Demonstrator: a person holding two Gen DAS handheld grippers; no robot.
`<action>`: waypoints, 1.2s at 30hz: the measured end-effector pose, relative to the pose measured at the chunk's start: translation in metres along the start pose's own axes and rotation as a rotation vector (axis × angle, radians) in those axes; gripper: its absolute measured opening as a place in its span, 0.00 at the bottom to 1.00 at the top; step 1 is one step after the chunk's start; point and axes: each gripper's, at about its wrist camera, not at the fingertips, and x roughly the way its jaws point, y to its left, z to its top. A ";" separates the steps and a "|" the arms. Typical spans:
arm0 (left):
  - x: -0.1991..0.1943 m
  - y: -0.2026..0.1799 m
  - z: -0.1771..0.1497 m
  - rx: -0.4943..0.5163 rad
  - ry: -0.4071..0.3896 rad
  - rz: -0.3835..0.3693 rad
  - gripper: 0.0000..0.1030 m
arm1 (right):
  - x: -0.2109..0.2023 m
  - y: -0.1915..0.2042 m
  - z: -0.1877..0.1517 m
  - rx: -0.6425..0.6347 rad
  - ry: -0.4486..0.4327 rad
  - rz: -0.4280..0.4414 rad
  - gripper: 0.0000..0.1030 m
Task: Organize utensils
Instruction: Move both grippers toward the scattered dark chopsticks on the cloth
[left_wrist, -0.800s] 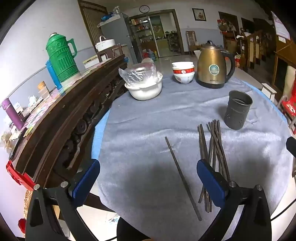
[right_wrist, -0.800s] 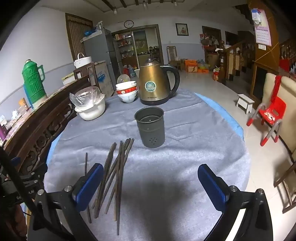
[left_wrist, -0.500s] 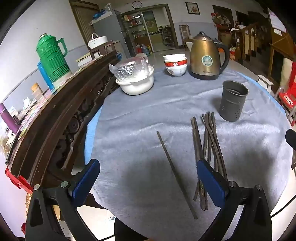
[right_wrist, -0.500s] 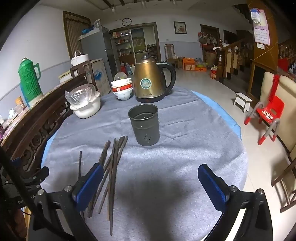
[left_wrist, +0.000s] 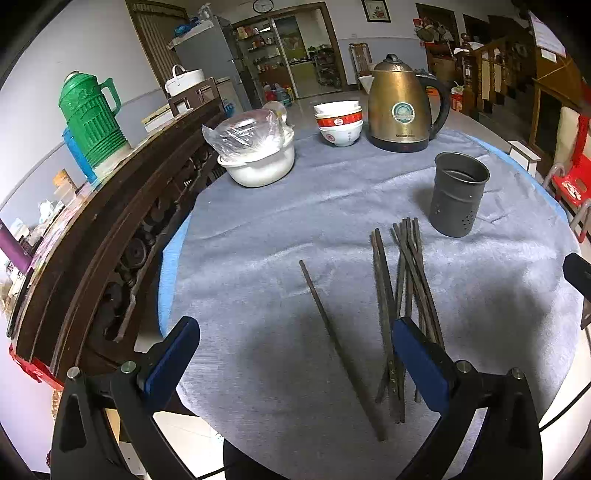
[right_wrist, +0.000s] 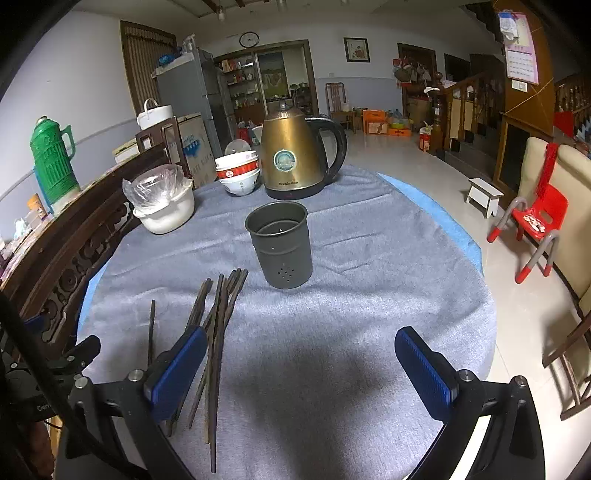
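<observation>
While both jaws gape wide, chopsticks (left_wrist: 404, 280) flat below, ungripped, beside holder (left_wrist: 458, 197).

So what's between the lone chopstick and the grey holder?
The bundle of chopsticks lies between the lone chopstick and the holder, clearest in the left wrist view.

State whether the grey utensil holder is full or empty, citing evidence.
Empty: the utensil holder stands upright showing bare inner wall, and the chopsticks lie on the cloth.

The gold kettle (left_wrist: 402, 107) at twelve o'clock on the table (left_wrist: 258, 229) carries a round badge and a line of lettering near its base, too small to read; nothing else is legible
</observation>
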 end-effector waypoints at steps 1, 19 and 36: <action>0.000 0.000 0.000 0.001 0.000 0.000 1.00 | 0.000 0.000 0.000 0.000 0.001 0.000 1.00; 0.012 0.000 0.005 0.004 0.013 -0.032 1.00 | 0.012 0.008 0.004 -0.015 0.024 -0.017 1.00; 0.028 -0.011 0.011 0.026 0.035 -0.062 1.00 | 0.032 0.004 0.008 -0.009 0.065 -0.039 1.00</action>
